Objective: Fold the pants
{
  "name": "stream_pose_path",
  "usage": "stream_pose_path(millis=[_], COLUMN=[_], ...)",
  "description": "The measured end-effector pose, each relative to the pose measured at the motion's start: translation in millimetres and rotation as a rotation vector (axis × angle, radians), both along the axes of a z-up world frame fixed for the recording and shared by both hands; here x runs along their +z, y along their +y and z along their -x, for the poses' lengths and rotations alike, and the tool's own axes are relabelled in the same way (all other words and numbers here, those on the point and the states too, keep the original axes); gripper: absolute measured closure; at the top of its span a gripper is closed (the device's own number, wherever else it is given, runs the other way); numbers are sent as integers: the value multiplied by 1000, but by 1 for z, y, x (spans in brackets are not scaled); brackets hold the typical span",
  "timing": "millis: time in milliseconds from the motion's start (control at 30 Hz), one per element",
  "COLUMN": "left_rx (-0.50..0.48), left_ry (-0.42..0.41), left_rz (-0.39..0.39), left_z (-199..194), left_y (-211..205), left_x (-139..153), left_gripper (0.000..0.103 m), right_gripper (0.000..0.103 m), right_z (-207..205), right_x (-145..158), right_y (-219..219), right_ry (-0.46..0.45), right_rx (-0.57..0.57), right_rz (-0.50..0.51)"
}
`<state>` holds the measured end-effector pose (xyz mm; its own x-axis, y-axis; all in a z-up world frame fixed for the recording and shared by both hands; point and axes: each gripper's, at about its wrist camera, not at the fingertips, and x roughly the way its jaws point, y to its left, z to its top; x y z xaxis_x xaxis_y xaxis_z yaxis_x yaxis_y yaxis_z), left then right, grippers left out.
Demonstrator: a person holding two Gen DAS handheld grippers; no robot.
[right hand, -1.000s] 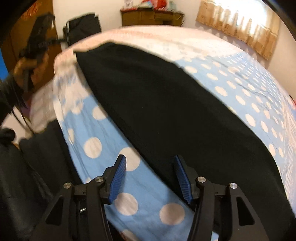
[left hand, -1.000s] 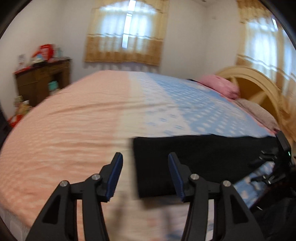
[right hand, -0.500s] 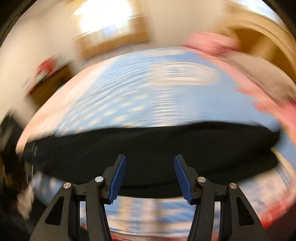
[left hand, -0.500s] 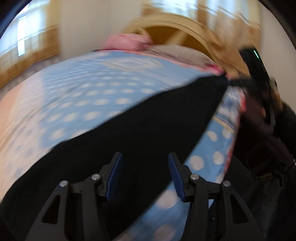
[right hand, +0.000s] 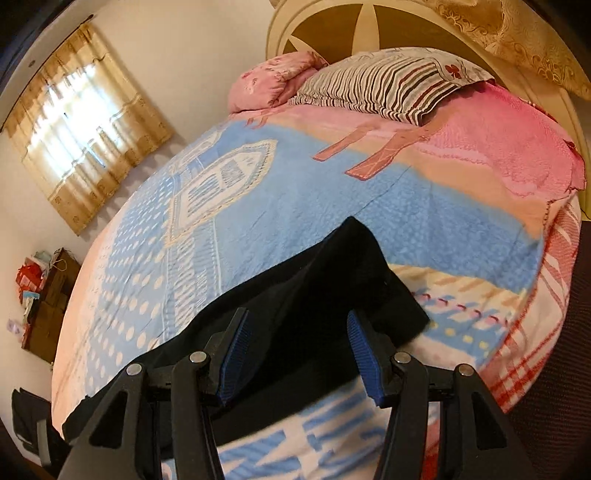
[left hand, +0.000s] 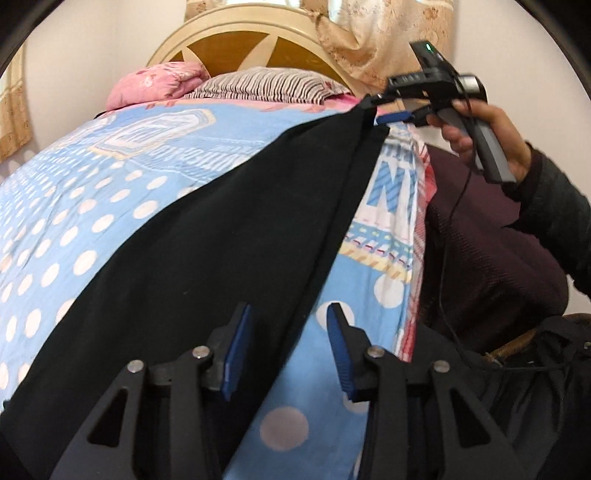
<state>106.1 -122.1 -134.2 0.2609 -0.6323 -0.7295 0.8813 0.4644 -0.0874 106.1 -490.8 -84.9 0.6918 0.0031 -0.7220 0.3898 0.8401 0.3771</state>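
Lining up spread left gripper (left hand: 288, 347) and right gripper (right hand: 299, 354) over black pants (left hand: 207, 258); next, pinching the six-o'clock edge.

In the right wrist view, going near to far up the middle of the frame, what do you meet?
Right tool → black pants → blue bedspread → striped pillow → headboard.

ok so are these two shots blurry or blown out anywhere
Left wrist view: mostly sharp, the pants an almost featureless black, slight smear at the frame edges, fisheye bulging the bed. Right wrist view: the window glares through its curtains, the bedding nearest the lens is soft.
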Motion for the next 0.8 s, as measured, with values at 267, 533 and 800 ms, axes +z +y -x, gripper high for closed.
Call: stream_pose_path(millis=[267,533,800], left_rx=[33,45,53], left_ry=[21,62,44], left_rz=[-56,-38,-51], left_z=[-13,-14,-13], left_y=[-10,-12,-15], left_x=[-14,-17,-19], left_gripper=[78,85,88], right_gripper=[95,98,98], right_z=[-24,-40,-4], right_x=[-13,61,-13], right_y=[-17,13,-36], right_ry=[23,-240,-82], right_rx=[-49,151,24], right_rz=[-28,-3,-112])
